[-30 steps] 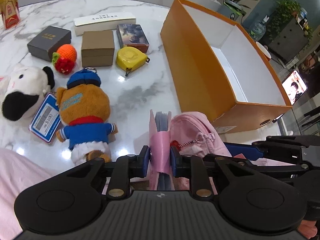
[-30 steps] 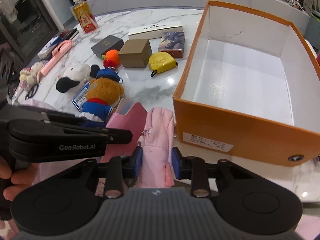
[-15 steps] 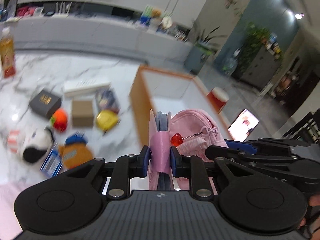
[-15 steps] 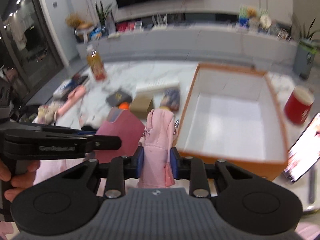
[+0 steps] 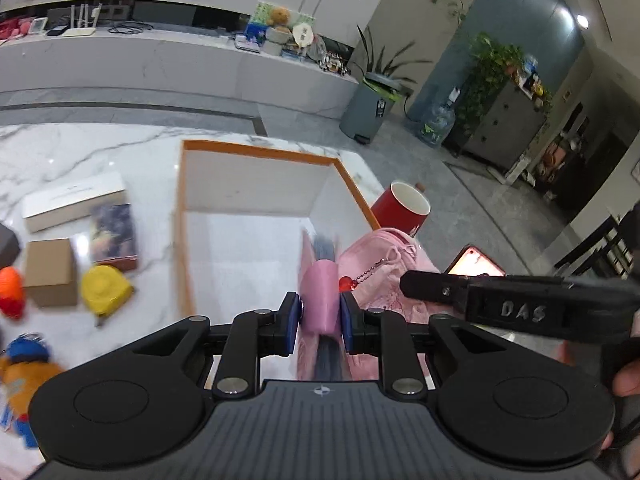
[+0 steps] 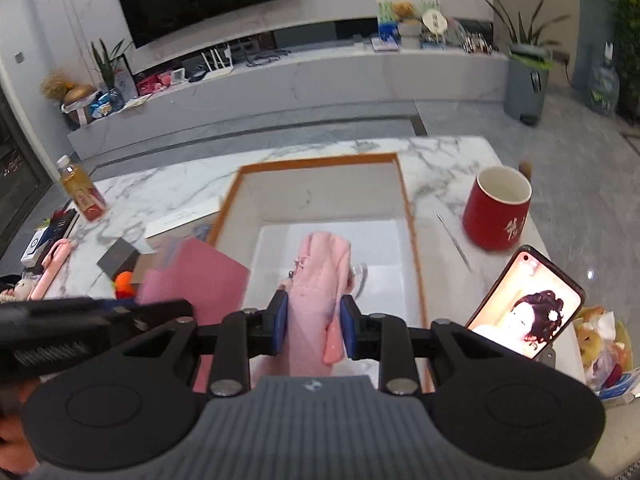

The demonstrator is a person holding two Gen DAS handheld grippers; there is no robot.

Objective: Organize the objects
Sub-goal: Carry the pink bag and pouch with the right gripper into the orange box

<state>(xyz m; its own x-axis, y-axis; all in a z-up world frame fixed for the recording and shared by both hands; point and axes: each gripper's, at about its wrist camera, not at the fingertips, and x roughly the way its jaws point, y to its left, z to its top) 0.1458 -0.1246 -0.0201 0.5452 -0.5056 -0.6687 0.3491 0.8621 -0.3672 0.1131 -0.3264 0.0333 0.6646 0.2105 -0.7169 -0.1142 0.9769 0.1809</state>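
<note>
Cardboard box [image 6: 408, 216], orange outside and white within, sits open on the marble table [image 6: 168, 192]; its visible floor is bare. Above it, the right gripper [image 6: 313, 322] is clamped on a pale pink pouch [image 6: 320, 276] with a red heart charm [image 5: 345, 283], while the left gripper [image 5: 319, 322] pinches a darker pink card holder [image 5: 320, 292].

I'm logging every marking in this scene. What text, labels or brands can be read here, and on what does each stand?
"DAS": raised letters on the right hand-held gripper, on its arm, in the left wrist view.
Red mug: gold characters, too blurred to read.
Bottle: red label, unreadable.
White long box: faint print, too small.
Dark grey box: gold mark, unreadable.
</note>
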